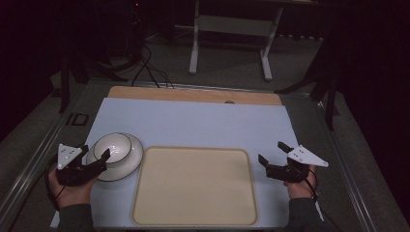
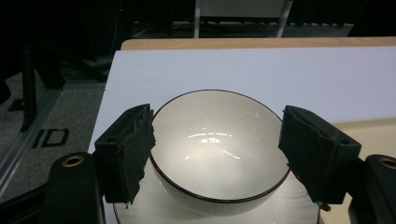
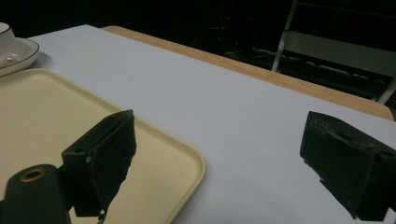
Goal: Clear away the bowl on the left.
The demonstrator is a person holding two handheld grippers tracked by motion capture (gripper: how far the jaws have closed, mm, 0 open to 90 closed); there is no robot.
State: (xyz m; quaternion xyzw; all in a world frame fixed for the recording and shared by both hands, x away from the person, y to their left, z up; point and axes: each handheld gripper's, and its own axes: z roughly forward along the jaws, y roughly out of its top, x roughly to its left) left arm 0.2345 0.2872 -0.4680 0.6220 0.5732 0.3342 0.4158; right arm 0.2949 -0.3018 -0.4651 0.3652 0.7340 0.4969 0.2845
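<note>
Left hand-held gripper (image 2: 217,154) spread around bowl (image 2: 219,144), seemingly untouched, right hand-held gripper (image 1: 274,153) agape.

A pale sheet (image 1: 193,123) covers the wooden table (image 1: 193,94), bearing tray (image 1: 193,186) and plate (image 1: 126,166).

Your left hand-held gripper (image 2: 217,154) is straddling the bowl (image 2: 219,144) stacked on its plate (image 1: 126,166); the cream tray (image 1: 193,186) is occupying the tabletop (image 1: 203,121) centre, leaving open room beyond.

bowl (image 1: 112,146) on plate (image 1: 126,166) | tray (image 1: 194,187) right of plate | mat (image 1: 193,123) beneath all
</note>
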